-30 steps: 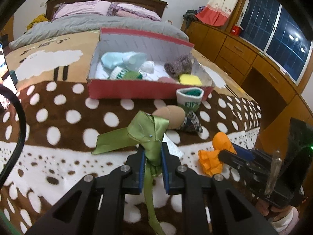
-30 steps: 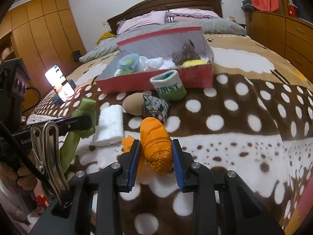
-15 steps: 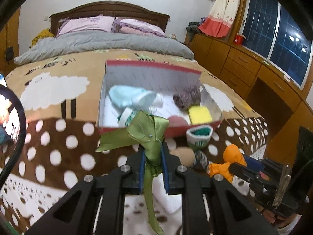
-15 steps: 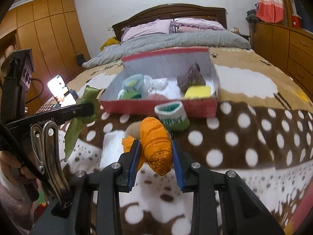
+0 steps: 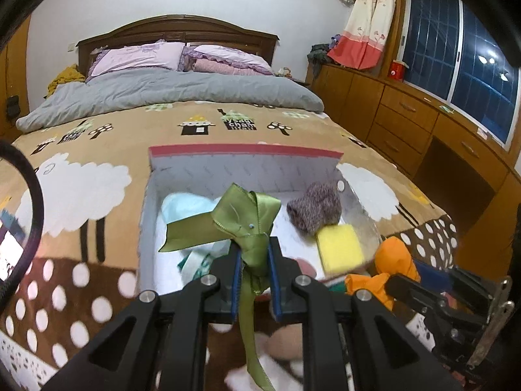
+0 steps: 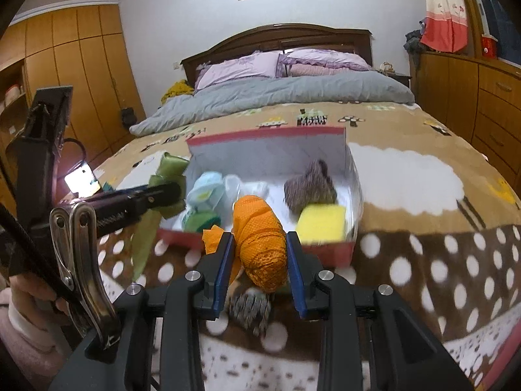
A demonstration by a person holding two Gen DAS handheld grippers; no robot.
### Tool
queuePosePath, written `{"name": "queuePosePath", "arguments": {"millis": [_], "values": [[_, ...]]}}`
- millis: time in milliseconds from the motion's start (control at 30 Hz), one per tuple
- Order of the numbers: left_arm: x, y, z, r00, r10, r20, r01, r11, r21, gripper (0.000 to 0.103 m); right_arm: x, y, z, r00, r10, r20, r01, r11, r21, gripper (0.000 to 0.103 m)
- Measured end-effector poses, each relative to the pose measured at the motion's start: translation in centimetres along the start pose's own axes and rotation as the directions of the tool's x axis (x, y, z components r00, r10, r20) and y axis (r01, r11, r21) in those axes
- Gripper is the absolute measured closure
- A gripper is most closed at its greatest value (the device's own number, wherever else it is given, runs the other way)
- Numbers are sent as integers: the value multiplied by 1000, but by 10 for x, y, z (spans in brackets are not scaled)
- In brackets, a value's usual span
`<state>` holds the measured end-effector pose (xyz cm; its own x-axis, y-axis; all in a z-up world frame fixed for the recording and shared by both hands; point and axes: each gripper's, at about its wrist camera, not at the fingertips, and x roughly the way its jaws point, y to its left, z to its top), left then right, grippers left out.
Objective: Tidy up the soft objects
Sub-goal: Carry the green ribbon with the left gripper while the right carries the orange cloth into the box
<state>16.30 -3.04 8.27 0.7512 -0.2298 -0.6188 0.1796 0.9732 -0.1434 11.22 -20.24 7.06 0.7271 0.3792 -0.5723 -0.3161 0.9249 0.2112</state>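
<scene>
1. Looking along our left gripper (image 5: 254, 260), we see its blue-lined fingers clamped on the knot of a green ribbon bow (image 5: 242, 224); one loop fans out to the left of the fingers and a long tail hangs down between the black arms. Straight ahead and below the bow sits the red-rimmed box (image 5: 244, 151) on the bed blanket (image 5: 81, 176). Inside it, ahead and to the right of the fingers, lie a purple-grey knitted piece (image 5: 316, 208) and, touching its near side, a yellow sponge (image 5: 340, 246); a pale blue soft item (image 5: 182, 207) lies ahead to the left, partly hidden by the bow. Off to the right, our right gripper (image 5: 395, 282) comes in from the side with an orange cloth roll (image 5: 392, 257) at its tip. A beige soft lump (image 5: 286, 343) shows blurred under the left gripper's arms.

2. Looking along our right gripper (image 6: 260, 257), we see its fingers closed on the orange cloth roll (image 6: 260, 238), which stands between the pads above the box's near wall (image 6: 332, 251). Ahead to the right lie the yellow sponge (image 6: 320, 221) and the knitted piece (image 6: 309, 185); ahead to the left, the pale blue item (image 6: 205, 192) and something green (image 6: 202, 220). To the far left, our left gripper (image 6: 169, 192) holds the green bow (image 6: 171, 171) by the box's left end. A dark patterned object (image 6: 250, 306) lies blurred just beneath the fingers.
</scene>
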Motion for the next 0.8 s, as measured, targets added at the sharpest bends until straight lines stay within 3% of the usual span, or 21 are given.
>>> {"name": "queuePosePath", "arguments": {"millis": [233,800], "values": [[36,-6,16,1000,-9,1,9,1000,6,88,23,-5,17,1000,3,23,-4,1000,24,70],[99,-2,16,997,-8,-76,6,1000,-14,88,80,-17,23,999,-29,-29,29,999,25,70]]}}
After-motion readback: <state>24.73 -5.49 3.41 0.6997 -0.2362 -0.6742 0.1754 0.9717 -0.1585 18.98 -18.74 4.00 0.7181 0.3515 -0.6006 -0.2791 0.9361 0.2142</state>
